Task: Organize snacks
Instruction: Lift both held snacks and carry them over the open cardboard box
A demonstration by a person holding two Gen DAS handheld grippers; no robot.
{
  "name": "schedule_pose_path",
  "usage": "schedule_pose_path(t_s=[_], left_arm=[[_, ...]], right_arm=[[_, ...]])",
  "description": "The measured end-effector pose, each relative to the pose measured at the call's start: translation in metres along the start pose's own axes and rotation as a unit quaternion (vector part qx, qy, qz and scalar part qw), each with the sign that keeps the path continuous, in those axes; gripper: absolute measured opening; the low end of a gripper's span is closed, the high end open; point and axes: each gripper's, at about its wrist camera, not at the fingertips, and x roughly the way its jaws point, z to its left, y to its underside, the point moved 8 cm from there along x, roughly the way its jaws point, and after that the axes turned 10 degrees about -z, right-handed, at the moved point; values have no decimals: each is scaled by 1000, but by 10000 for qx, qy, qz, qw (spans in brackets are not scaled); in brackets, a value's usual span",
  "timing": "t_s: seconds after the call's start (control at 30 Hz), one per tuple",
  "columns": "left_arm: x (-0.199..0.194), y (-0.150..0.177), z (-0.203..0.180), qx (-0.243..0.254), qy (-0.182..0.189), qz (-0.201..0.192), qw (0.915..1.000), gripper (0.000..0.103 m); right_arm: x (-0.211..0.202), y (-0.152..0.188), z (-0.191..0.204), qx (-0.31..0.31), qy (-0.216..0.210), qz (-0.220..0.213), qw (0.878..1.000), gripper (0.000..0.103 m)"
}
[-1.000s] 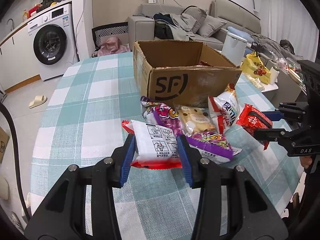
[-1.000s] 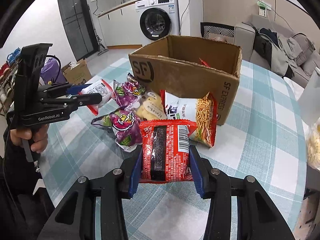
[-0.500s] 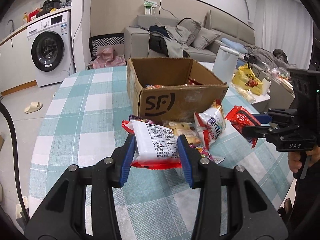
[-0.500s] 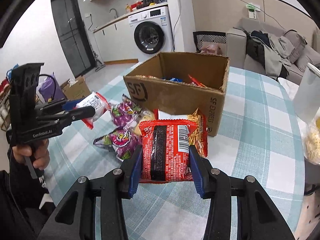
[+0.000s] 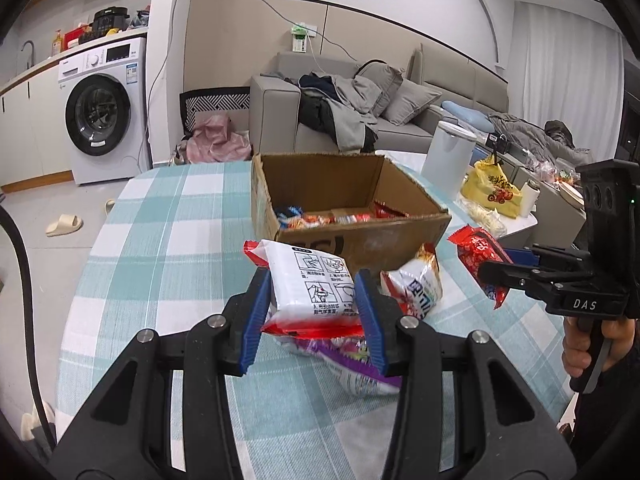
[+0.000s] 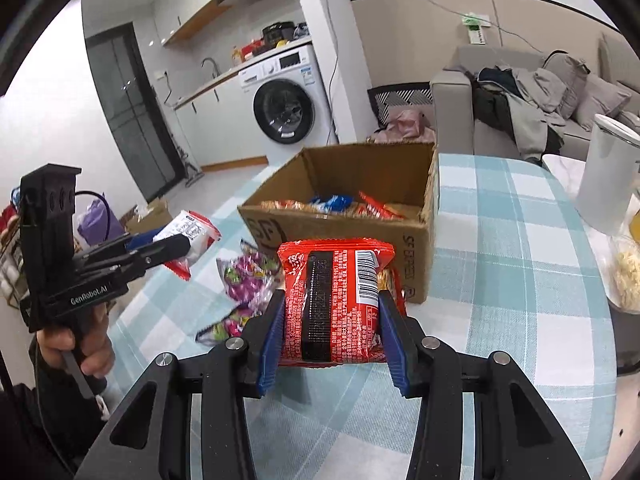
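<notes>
Surface [image 5: 160,216] drops away beneath us: since a second ago we have lifted both packs. Box [image 5: 360,240] now shows snacks inside. Left gripper [image 5: 312,304] clenches the white noodle pack [image 5: 308,284], right gripper [image 6: 332,328] the red noodle pack [image 6: 332,300], both near the box, ready to drop in.

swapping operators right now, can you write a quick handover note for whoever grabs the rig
Left hand-held gripper: shut on the white noodle pack, lifted in front of the cardboard box.
Right hand-held gripper: shut on the red noodle pack, also raised near the box.
Done: several snacks already lie in the box.
Left: drop both packs in, then collect the purple candy bags and the chip bag on the table.
</notes>
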Motion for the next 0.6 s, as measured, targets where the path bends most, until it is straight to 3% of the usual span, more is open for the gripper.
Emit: schedule_pose_path(t_s=[0.6], left_arm=[[29,-48,-8,20,31,-260,9997,40]], right_arm=[[3,-50,-11,389,170,-456,9981,45]])
